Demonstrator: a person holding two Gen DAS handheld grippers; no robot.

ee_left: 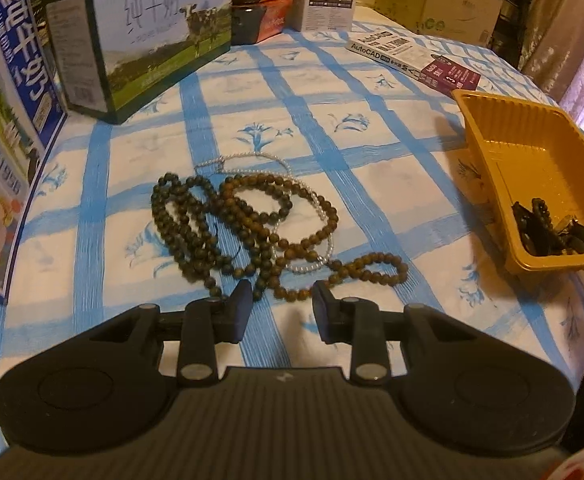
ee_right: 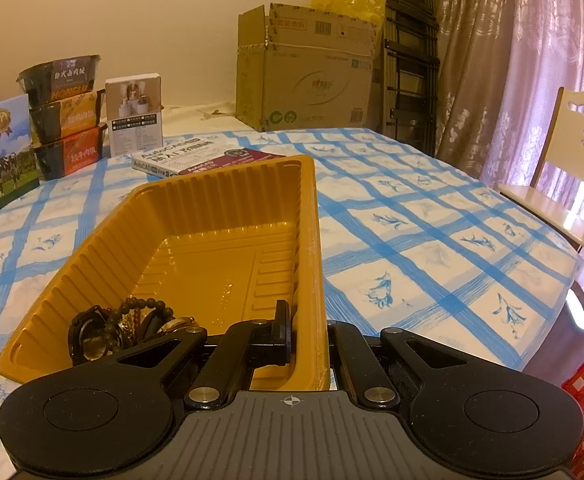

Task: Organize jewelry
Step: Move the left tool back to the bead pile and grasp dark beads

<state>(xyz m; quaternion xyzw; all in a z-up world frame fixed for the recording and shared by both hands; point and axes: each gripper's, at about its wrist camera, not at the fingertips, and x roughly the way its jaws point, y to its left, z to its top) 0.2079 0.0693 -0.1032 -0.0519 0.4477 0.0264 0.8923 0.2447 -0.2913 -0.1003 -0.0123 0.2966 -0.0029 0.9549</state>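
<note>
A tangle of bead strings lies mid-table on the blue-checked cloth: a dark string (ee_left: 180,216), a brown string (ee_left: 304,236) and a clear beaded bracelet (ee_left: 324,208). My left gripper (ee_left: 282,292) hovers at the pile's near edge, open. Only cloth shows between its fingers, and the left fingertip (ee_left: 246,290) is right beside the nearest beads. The yellow plastic tray (ee_left: 492,128) stands to the right with several dark jewelry pieces (ee_right: 124,324) in its near corner. My right gripper (ee_right: 308,320) is shut on the tray's (ee_right: 212,200) right wall, one finger inside and one outside.
Milk cartons (ee_left: 160,32) line the table's left and back. Stacked food bowls (ee_right: 64,116) and an AutoCAD book (ee_left: 404,52) sit behind the tray. A cardboard box (ee_right: 312,76) stands at the far end. A chair (ee_right: 564,160) is past the right table edge.
</note>
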